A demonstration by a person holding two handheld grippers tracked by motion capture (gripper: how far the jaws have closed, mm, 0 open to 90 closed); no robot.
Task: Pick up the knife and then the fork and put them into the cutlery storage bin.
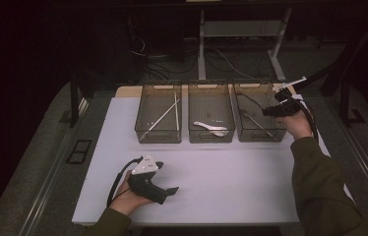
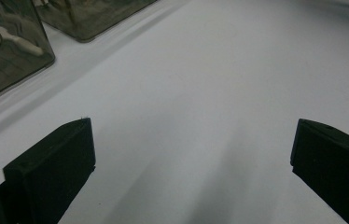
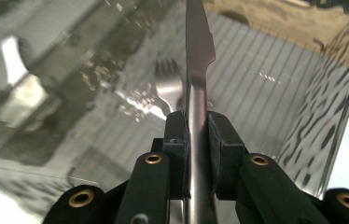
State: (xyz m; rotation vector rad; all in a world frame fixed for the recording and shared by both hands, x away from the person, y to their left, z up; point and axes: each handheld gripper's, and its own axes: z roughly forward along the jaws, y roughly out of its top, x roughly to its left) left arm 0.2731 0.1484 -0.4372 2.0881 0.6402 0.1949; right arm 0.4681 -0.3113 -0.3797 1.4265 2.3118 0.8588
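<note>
Three smoked clear bins are seen in a row across the upper middle of the high view, on a white counter [image 1: 221, 172].

Right tongs [image 1: 270, 111]: held at the upper right of the high view, over the right bin [image 1: 259, 118]. In the right gripper view the right tongs [image 3: 197, 128] are clamped together on a metal table knife [image 3: 198, 70]. The knife is gripped by its handle, and the blade runs straight up the centre of that frame, over the bin's ribbed floor. A metal fork [image 3: 169, 86] is seen just left of the blade, lying in the same bin; whether the knife touches it cannot be told. In the high view the knife is too small to be made out, and a grey utensil [image 1: 256, 120] is seen lying aslant in the right bin.

Left tongs [image 1: 171, 191]: held low at the lower left of the high view, close above the bare counter. In the left gripper view the left tongs [image 2: 191, 154] are spread wide apart, with nothing between the jaws but white counter.

Middle bin [image 1: 211, 118]: a white spoon [image 1: 211, 128] is seen lying inside, near the front wall.

Left bin [image 1: 158, 118]: a pair of pale chopsticks [image 1: 165, 115] is seen lying aslant inside.
</note>
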